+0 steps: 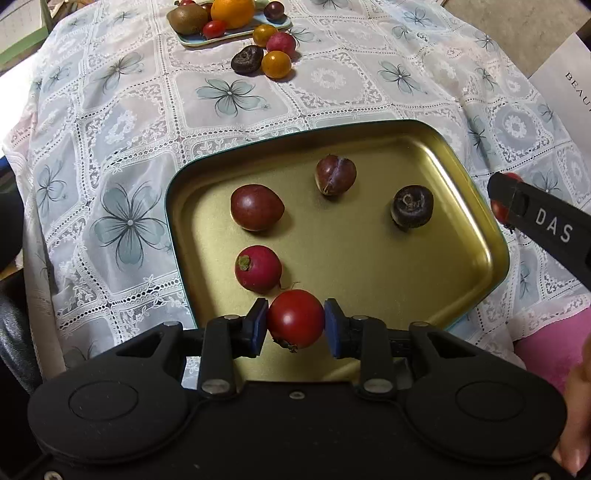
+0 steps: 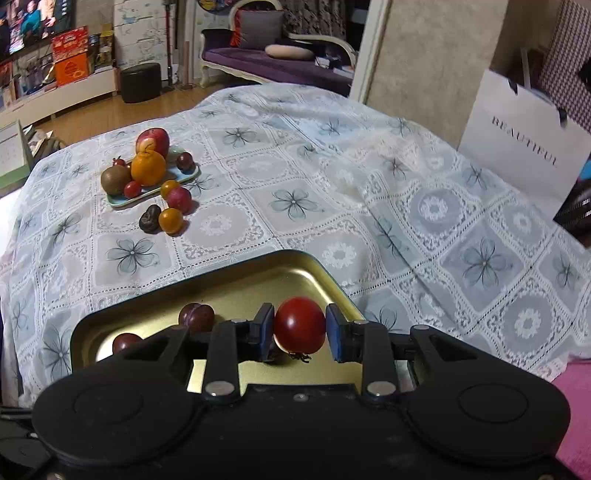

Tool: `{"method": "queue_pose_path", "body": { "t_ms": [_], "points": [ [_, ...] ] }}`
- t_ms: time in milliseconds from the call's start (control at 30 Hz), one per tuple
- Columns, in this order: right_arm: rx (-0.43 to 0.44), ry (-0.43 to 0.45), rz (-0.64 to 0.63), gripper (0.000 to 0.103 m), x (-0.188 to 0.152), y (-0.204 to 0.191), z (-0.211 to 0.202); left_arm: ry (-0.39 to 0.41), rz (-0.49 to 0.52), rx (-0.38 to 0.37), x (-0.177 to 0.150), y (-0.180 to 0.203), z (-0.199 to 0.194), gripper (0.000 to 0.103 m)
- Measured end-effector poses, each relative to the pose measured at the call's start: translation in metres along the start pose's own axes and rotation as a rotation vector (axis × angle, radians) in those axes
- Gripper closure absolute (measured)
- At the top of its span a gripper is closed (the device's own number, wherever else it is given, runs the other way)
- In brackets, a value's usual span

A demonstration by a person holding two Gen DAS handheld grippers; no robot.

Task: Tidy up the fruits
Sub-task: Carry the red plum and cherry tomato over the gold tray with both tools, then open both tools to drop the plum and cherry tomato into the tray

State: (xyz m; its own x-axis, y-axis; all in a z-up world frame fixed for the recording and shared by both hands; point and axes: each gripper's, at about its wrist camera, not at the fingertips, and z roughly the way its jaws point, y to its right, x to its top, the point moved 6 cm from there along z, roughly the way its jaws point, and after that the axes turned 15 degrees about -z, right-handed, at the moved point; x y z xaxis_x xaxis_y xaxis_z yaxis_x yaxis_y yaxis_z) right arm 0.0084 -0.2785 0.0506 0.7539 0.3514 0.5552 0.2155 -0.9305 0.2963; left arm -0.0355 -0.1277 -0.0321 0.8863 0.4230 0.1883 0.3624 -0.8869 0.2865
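A: In the left wrist view, what has the left hand-held gripper (image 1: 295, 325) got?

B: A red cherry tomato (image 1: 295, 318), pinched between its two blue pads, held over the near edge of the gold tray (image 1: 369, 266). The tray sits on the surface under a lace tablecloth (image 1: 129, 147) with grey flower prints.

A: And inside the tray?

B: Four pieces lie well apart: a dark red plum (image 1: 256, 207), a split purple plum (image 1: 335, 173), a wrinkled black fruit (image 1: 412, 208) and a radish (image 1: 258, 267) just beyond the held tomato.

A: Anything further off?

B: At the far end a pale blue plate (image 1: 236, 35) carries an orange (image 1: 232, 13), a kiwi (image 1: 187, 19) and small tomatoes. Beside it on the cloth are two yellow tomatoes, another radish and a second black fruit. The right hand-held gripper (image 1: 506, 195) comes in from the right edge with something red between its fingers.

A: Now the right wrist view?

B: Here the right hand-held gripper (image 2: 300, 330) is clamped on its own red tomato (image 2: 300, 325), above the tray's right side (image 2: 229, 291). Two dark plums show in the tray behind the left finger. The plate of fruit (image 2: 147, 195) is far left, with an apple (image 2: 153, 142) at its back, and a white paper bag (image 2: 524, 147) stands at the right
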Motion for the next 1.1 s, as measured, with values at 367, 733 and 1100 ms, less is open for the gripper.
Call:
{"method": "queue_pose_path", "body": {
  "t_ms": [367, 733, 1100],
  "points": [
    [0.017, -0.097, -0.053, 0.071, -0.011, -0.008, 0.027, -0.011, 0.011, 0.033, 0.001, -0.003, 0.008, 0.062],
    [0.062, -0.118, 0.002, 0.071, -0.013, -0.006, 0.032, -0.012, 0.019, 0.023, 0.002, -0.001, 0.006, 0.062],
    [0.077, -0.116, -0.007, 0.071, -0.009, -0.014, 0.032, -0.012, -0.024, 0.064, 0.005, -0.011, 0.009, 0.062]
  ]
}}
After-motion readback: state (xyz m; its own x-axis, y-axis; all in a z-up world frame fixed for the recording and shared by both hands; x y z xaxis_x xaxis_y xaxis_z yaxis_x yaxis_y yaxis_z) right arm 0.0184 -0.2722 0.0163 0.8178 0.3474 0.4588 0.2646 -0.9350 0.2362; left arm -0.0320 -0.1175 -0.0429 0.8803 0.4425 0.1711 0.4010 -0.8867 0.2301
